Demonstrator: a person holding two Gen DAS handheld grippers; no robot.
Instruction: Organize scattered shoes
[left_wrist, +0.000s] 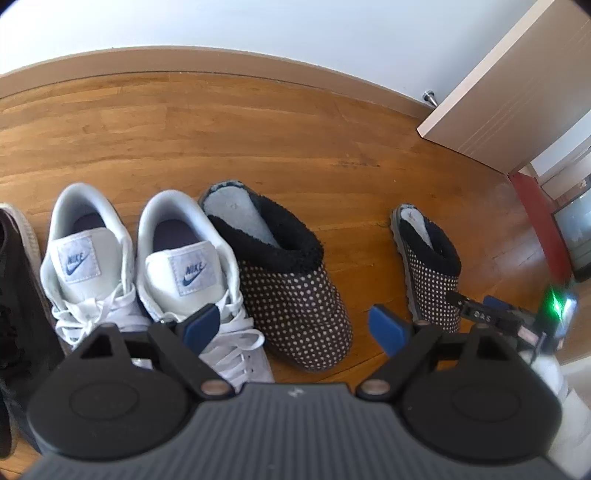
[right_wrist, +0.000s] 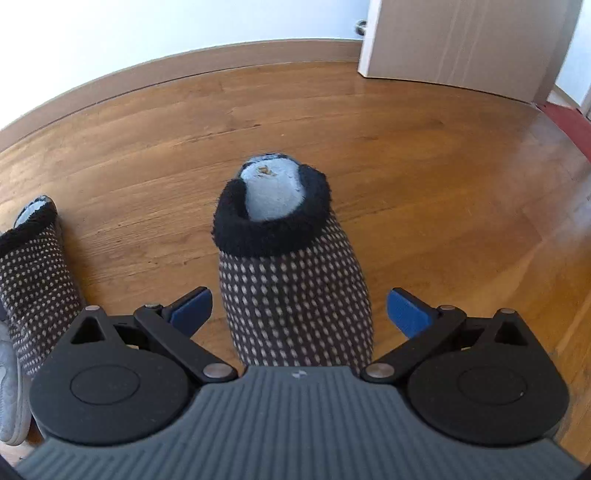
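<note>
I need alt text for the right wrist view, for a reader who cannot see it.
An open right hand-held gripper with blue finger pads straddles the toe of a dark white-dotted slipper with a black fleece collar on a wooden plank floor. Its matching dotted slipper lies apart at the left edge.

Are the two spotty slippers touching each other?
No, in the left wrist view bare wooden floor shows between the near slipper and the far slipper.
</note>
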